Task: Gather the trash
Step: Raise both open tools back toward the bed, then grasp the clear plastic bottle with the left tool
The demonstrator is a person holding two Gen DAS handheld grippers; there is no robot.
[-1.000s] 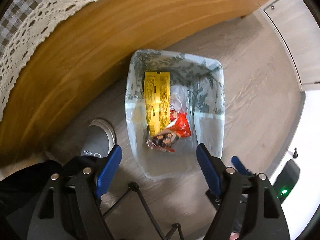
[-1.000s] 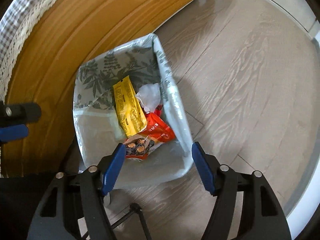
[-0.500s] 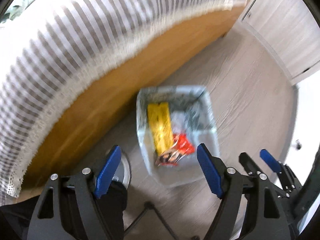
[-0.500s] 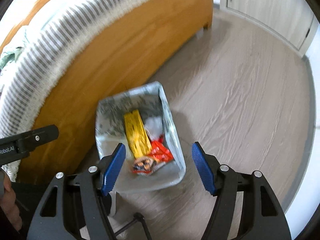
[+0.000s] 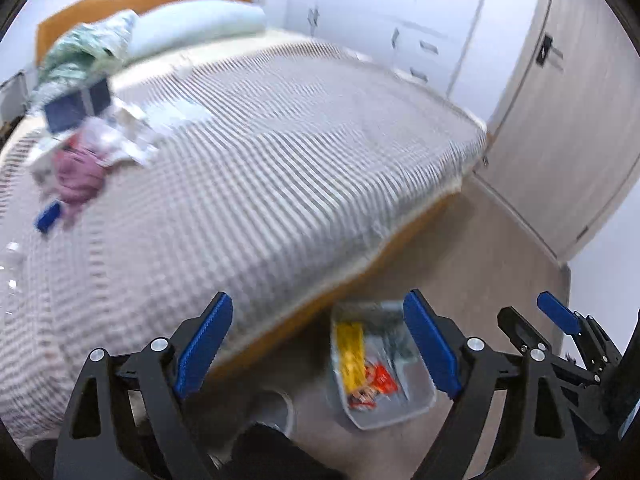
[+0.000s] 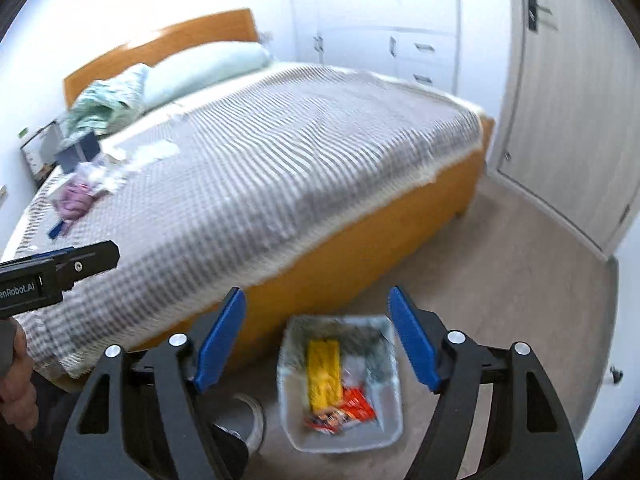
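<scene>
A clear bin (image 5: 384, 416) (image 6: 352, 440) with a leaf-print liner stands on the floor beside the bed. It holds a yellow wrapper (image 5: 349, 350) (image 6: 323, 372) and a red snack wrapper (image 5: 372, 384) (image 6: 344, 412). My left gripper (image 5: 318, 304) hangs high above the bin, its jaws opening with nothing between them. My right gripper (image 6: 316, 296) is also well above the bin, jaws opening and empty. Far off on the bed lie white wrappers (image 5: 120, 136) (image 6: 108, 172), a pink bundle (image 5: 76, 176) (image 6: 74, 200) and a small blue item (image 5: 48, 212) (image 6: 58, 228).
The wooden bed (image 6: 360, 240) has a grey checked cover (image 5: 260, 168), a pillow (image 6: 200, 72) and a dark box (image 5: 76, 106). White wardrobes and a grey door (image 6: 568, 120) line the back. A shoe (image 6: 248, 416) stands left of the bin; a hand (image 6: 16, 380) holds the left gripper.
Both grippers have risen away from the bin and tilted upward, so the whole bed has come into view and the bin looks small below. Both pairs of jaws stand slightly wider.
</scene>
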